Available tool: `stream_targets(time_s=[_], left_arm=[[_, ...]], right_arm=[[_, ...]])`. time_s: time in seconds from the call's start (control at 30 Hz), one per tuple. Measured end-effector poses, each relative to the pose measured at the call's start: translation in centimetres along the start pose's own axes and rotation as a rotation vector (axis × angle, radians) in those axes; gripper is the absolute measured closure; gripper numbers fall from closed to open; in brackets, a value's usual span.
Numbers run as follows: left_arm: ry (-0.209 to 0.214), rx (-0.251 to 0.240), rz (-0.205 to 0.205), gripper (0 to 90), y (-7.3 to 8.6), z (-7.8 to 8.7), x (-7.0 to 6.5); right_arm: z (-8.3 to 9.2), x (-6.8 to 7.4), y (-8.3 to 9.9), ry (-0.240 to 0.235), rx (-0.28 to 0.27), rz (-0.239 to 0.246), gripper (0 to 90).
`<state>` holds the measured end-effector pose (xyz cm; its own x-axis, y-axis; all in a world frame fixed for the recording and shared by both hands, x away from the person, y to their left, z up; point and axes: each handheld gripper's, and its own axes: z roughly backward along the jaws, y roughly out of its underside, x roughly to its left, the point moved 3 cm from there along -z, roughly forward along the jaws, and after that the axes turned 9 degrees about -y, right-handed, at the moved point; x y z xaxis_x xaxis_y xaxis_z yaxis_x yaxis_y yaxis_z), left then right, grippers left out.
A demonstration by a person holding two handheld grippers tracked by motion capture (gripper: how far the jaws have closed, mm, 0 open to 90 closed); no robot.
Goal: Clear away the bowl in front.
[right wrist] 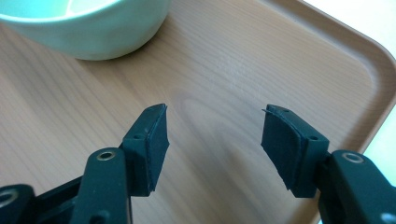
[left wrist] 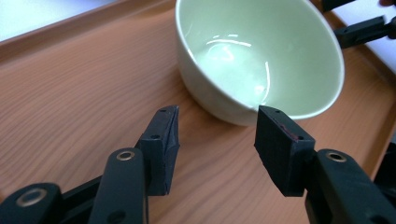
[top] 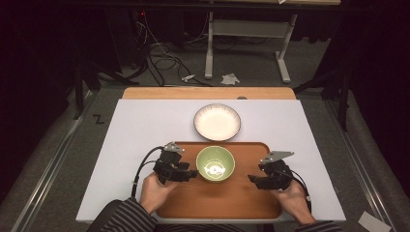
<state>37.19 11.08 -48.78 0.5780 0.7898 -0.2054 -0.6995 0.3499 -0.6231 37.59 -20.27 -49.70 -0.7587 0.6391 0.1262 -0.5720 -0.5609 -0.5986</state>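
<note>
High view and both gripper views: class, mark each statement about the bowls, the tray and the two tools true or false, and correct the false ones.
1. The pale green ceramic bowl stands on the brown wooden tray. True.
2. The left tool is clamped on the green bowl's rim. False: its jaws are open, close beside the bowl, holding nothing.
3. The white round plate with a dark rim lies on the tray. False: it lies on the white table top, beyond the tray.
4. The right tool is open over the tray. True.
5. The green bowl is full of food. False: its inside shows bare glaze with light reflections.
</note>
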Motion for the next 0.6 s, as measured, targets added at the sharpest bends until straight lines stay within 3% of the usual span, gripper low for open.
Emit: stream_targets(time_s=[0.17, 0.27, 0.6], left_arm=[[-0.047, 0.014, -0.026, 48.9, 0.21, -0.26, 0.25], [-0.021, 0.01, -0.014, 48.7, 0.28, -0.17, 0.11], [-0.007, 0.036, -0.03, 47.7, 0.45, -0.26, -0.05]], right_arm=[[0.05, -0.07, 0.0, 0.004, -0.001, 0.0, 42.5], [0.09, -0.07, 0.02, 0.007, -0.001, 0.004, 42.5], [0.08, -0.08, 0.07, 0.001, 0.0, -0.004, 42.4]])
